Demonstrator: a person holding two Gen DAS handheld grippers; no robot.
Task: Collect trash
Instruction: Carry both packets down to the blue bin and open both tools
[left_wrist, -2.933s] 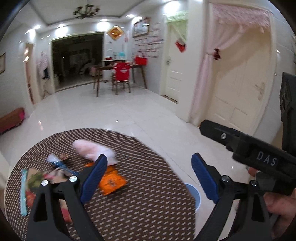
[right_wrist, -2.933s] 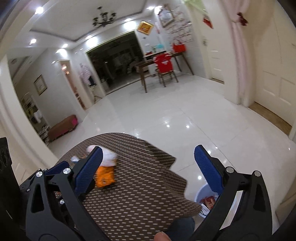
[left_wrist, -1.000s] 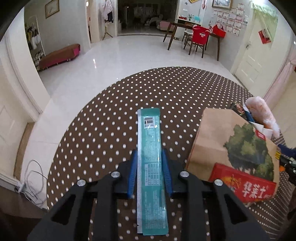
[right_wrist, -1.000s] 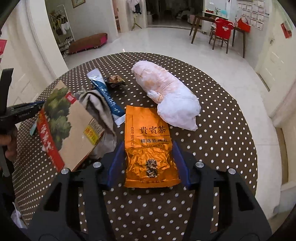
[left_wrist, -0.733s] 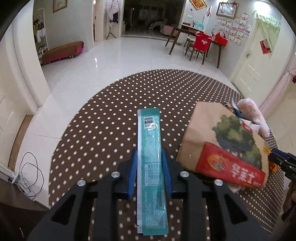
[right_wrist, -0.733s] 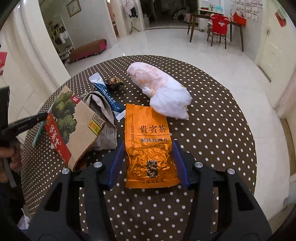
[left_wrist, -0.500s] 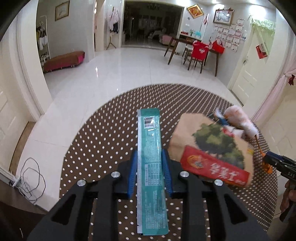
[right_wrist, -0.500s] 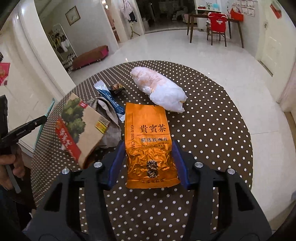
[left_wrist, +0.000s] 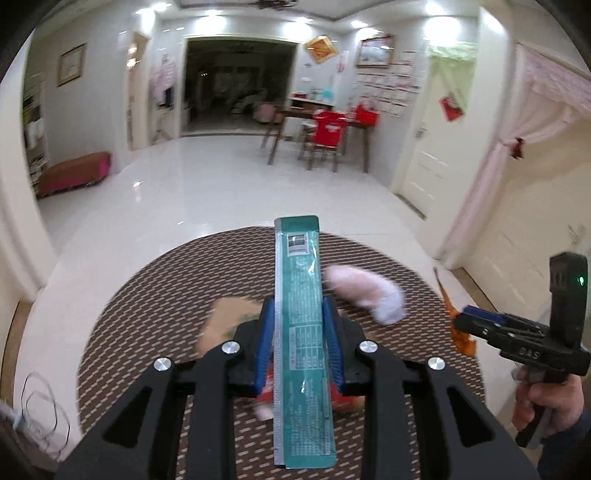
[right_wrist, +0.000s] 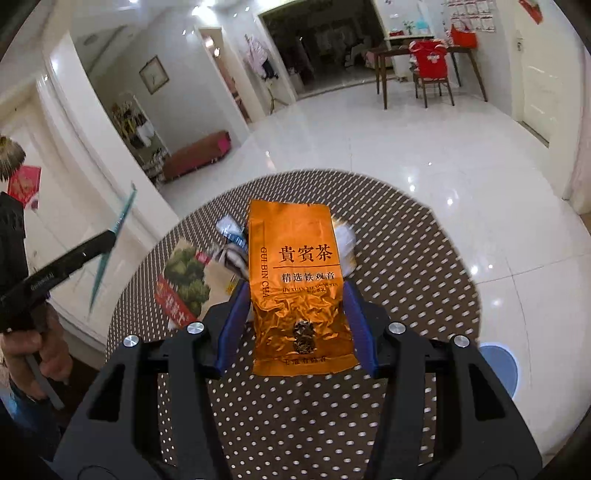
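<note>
Round tabletop (right_wrist: 406, 258) under a brown dotted cloth, white tiled floor all round, dining chairs far back. Left tool (left_wrist: 299, 347) narrowed onto a long teal sachet (left_wrist: 301, 332), pads pressing its two long edges; sachet's long axis runs straight ahead along the fingers, clear of the cloth. Right tool (right_wrist: 297, 325) at roughly half spread, clamped on an orange foil tea packet (right_wrist: 299, 288), also lengthwise along the fingers and held above the tabletop. On the cloth below: a brown paper bag (right_wrist: 192, 284) toward the left edge, a blue wrapper (right_wrist: 231, 230) and a white-pink plastic bundle (left_wrist: 365, 291) nearer the middle. Blue bin (right_wrist: 498, 365) on the floor just off the tabletop's near right edge. Judgement: bin lies right of and below the right tool, so the right hand is nearer; left must cross over.
</note>
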